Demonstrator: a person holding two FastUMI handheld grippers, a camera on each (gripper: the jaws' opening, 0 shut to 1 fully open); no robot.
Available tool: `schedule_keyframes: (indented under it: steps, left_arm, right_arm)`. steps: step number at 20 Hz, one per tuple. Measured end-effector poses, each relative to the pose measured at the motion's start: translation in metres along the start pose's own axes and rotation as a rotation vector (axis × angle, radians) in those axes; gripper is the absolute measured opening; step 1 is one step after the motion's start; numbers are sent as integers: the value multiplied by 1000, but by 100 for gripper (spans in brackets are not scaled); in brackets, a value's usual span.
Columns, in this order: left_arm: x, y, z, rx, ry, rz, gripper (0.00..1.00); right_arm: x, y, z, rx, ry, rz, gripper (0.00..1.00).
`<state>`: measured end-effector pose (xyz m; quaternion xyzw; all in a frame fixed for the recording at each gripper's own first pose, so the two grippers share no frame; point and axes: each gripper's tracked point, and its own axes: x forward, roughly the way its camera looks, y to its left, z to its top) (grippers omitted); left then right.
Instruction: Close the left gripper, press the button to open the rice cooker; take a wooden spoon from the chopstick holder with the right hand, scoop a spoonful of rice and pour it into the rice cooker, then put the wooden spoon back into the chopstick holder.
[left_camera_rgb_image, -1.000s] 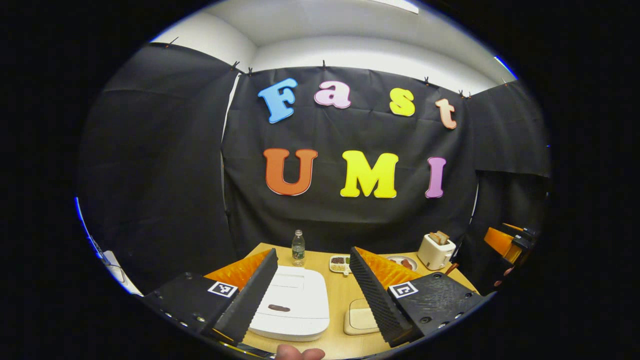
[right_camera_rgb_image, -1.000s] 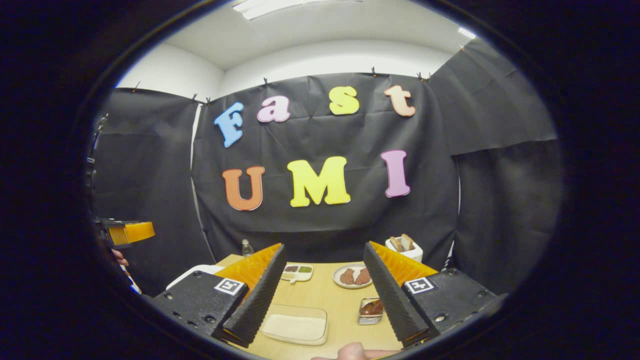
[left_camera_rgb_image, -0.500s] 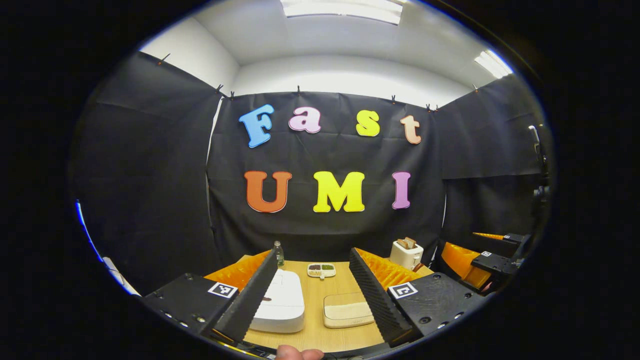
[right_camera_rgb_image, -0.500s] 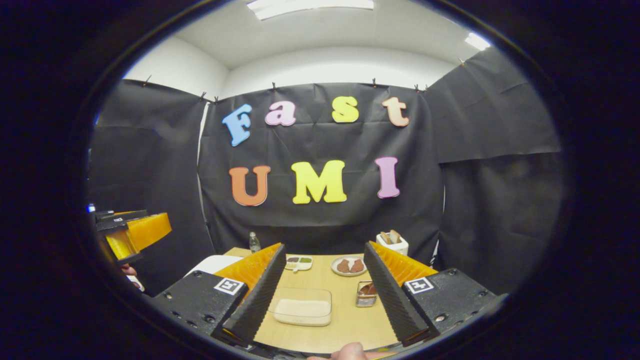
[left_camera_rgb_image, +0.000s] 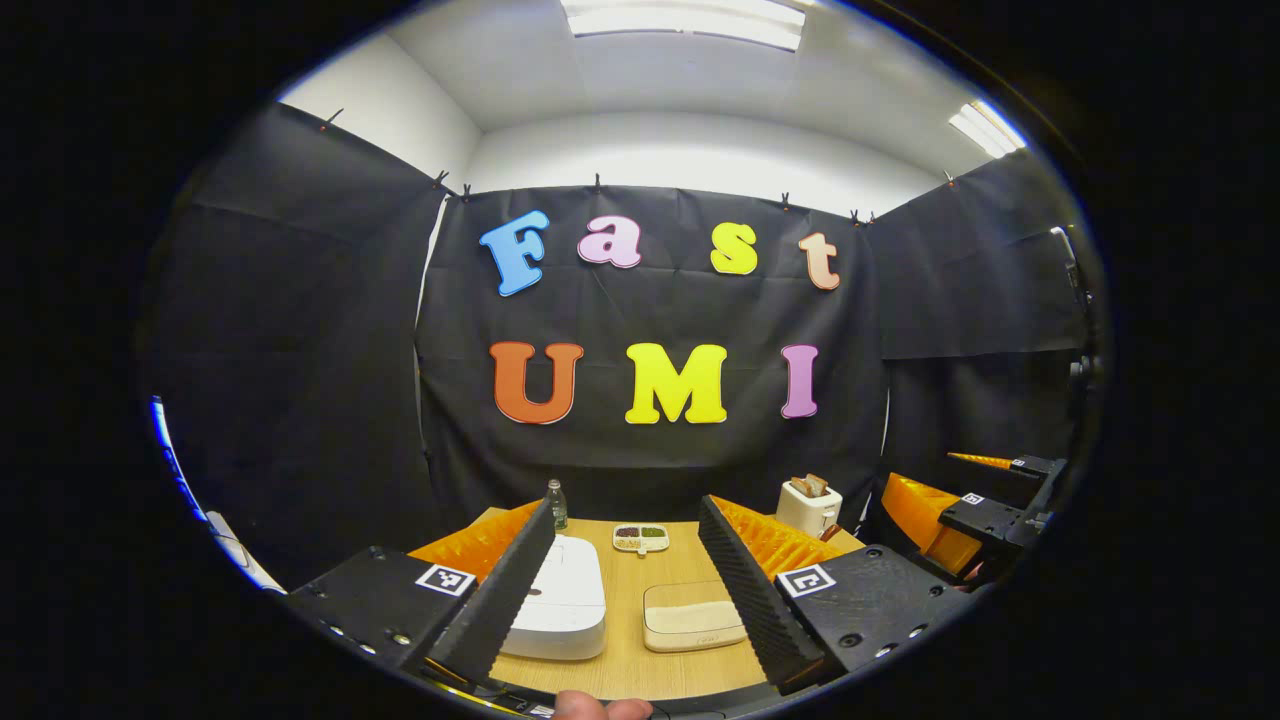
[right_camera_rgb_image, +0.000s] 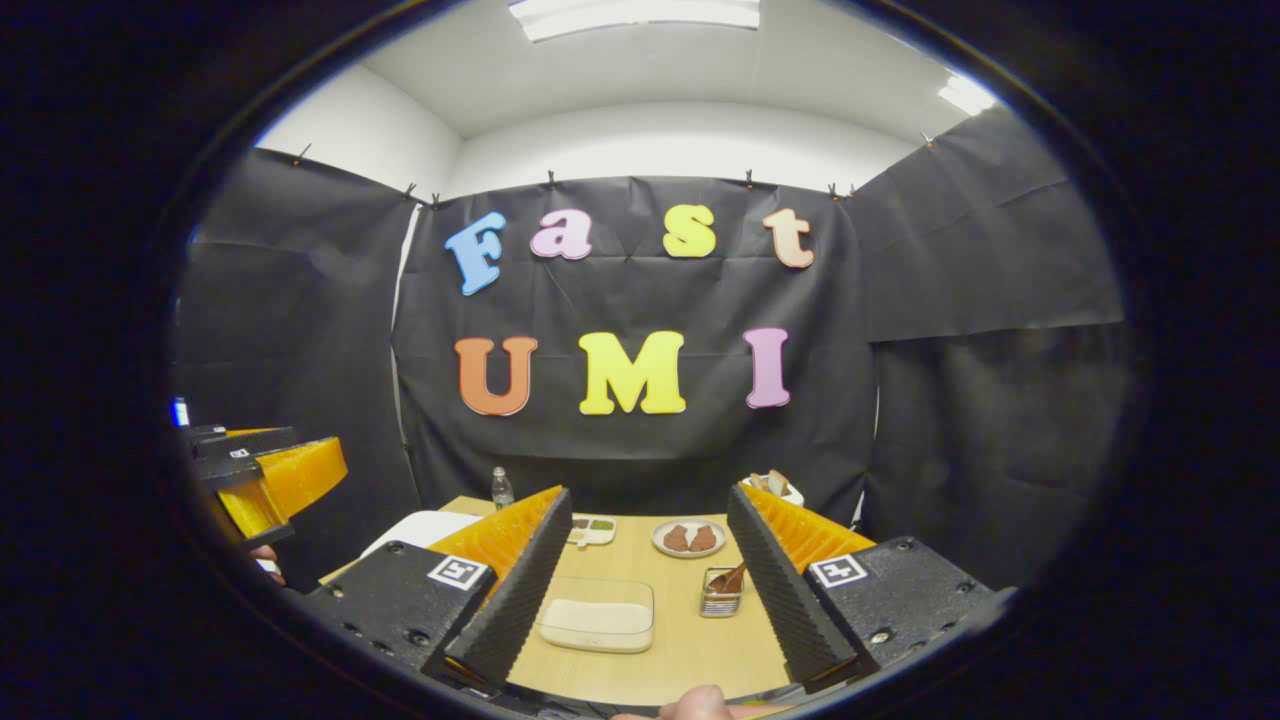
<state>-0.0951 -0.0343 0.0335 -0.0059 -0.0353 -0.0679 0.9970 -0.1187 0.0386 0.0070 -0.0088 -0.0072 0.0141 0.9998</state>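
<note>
Grippers hover above the near edge of the table (left_camera_rgb_image: 625, 670), both spread wide with nothing between the fingers. In the left gripper view, the left gripper (left_camera_rgb_image: 625, 600) frames the cooker (left_camera_rgb_image: 560, 605), lid down, and just to its right the rice tray (left_camera_rgb_image: 692, 617). The right gripper (right_camera_rgb_image: 648, 600) in its own view looks over the same tray, and right of that the holder (right_camera_rgb_image: 720, 592) with the spoon (right_camera_rgb_image: 728, 578) standing tilted inside. Farther back sit a bottle (left_camera_rgb_image: 556, 504), a divided dish (left_camera_rgb_image: 640, 538), a plate (right_camera_rgb_image: 688, 538) and a toaster (left_camera_rgb_image: 809, 506). A fingertip (right_camera_rgb_image: 690, 706) peeks in at the bottom edge.
</note>
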Motion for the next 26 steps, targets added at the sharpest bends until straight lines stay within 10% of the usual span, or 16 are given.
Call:
schedule_keyframes:
  steps: [26]
  left_arm:
    - [25, 1, -4, 72, -5, 45, 95]
  right_arm:
    - [21, -2, 1, -23, -2, -14, 96]
